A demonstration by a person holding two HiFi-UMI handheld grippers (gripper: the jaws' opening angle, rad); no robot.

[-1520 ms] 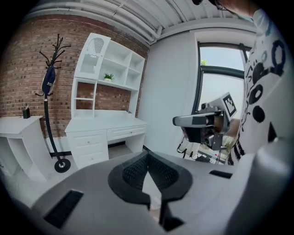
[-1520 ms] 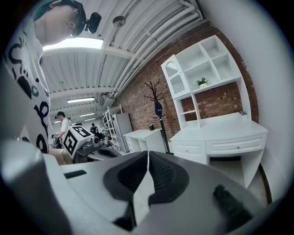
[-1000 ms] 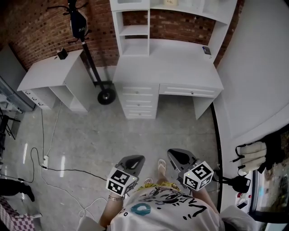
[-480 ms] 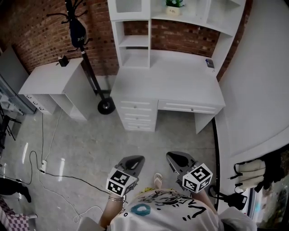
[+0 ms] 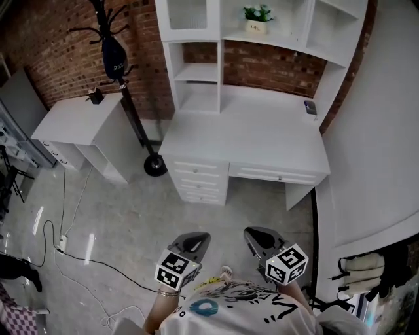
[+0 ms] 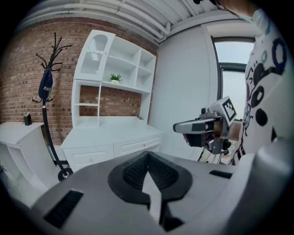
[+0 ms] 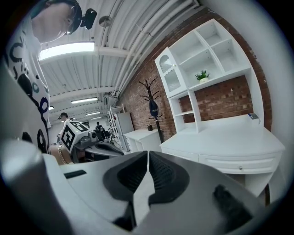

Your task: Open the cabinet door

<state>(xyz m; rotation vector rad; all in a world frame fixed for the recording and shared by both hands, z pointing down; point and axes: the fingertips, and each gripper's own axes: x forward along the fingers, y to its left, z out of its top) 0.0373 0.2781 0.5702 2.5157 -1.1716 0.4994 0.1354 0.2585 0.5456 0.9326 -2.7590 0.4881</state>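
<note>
Nothing is done yet: the cabinet door point(image 5: 189, 13), top left of the hutch point(image 5: 262, 49) above the worktop point(image 5: 249, 134), looks shut, well apart from the left gripper point(image 5: 190, 243) and right gripper point(image 5: 258, 236). Both have their fingers closed on nothing.

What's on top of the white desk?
One small dark object near the back right corner of the desk, too small to identify. No part of the top looks covered.

Two grey grippers at six o'clock: left gripper point(image 5: 191, 242), right gripper point(image 5: 259, 237). At twelve, one white hutch-topped desk point(image 5: 249, 141) with four white drawers point(image 5: 200, 180) and one green potted plant point(image 5: 256, 13). At ten, one black coat stand point(image 5: 124, 78) and one white side cabinet point(image 5: 69, 124).
</note>
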